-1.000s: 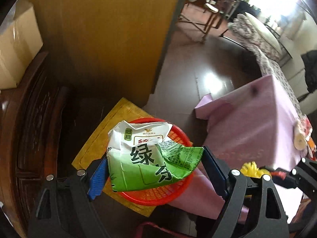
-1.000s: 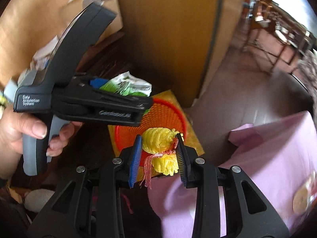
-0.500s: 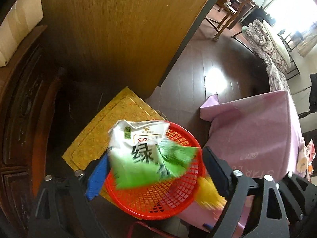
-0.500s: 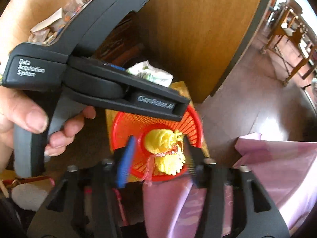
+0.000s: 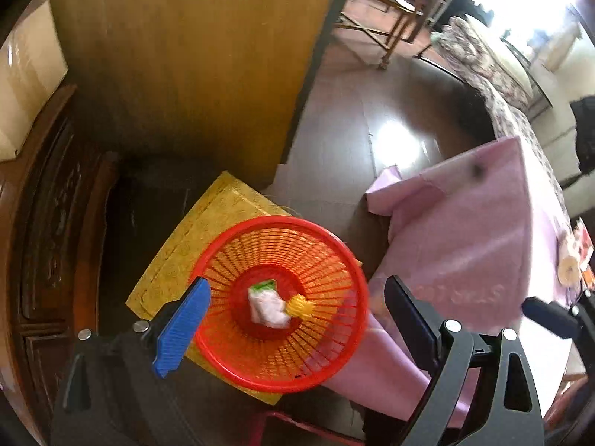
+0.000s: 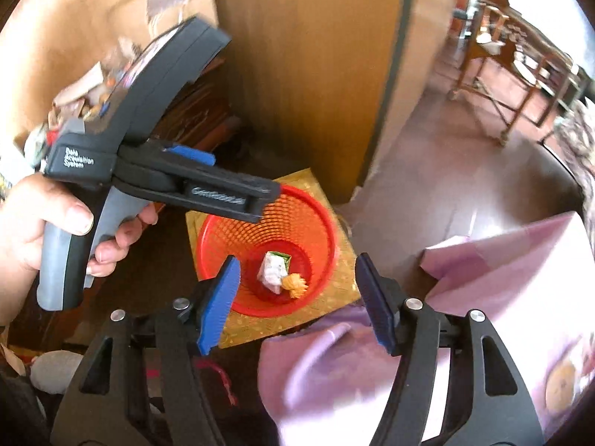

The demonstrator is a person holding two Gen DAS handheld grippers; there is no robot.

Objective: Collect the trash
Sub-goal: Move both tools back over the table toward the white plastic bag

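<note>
Both tools are empty now. The left tool (image 5: 293, 319) has its jaws wide apart, and nothing is between the blue pad and the black pad. The right tool (image 6: 297, 303) is also spread open, with no thing between its two blue pads.

The trash lies below both tools, at the bottom of the red basket (image 5: 334, 245). It is a crumpled carton (image 5: 267, 304), white with a green edge, and a small yellow net (image 5: 299, 305) that touches the carton on its right side. In the right wrist view the carton (image 6: 273, 269) and the yellow net (image 6: 294, 282) sit together in the same way, in the low middle of the basket (image 6: 316, 219). The basket stands on a yellow mat (image 5: 223, 223) on the floor, just beside the hanging edge of the pink cloth (image 5: 483, 241) that covers the desk.

So the two pieces seem to be collected, and nothing more is to take from the basket. I judge that the next trash, if there is some, is on the desk, which lies to the right and behind the front of both tools. At the far right edge of the left view I see some small things on the cloth, but they are too blurred to name. The right tool is on that side, so it is probably nearer to them; the left tool, held by the left hand (image 6: 41, 234), hangs over the far side of the basket.
</note>
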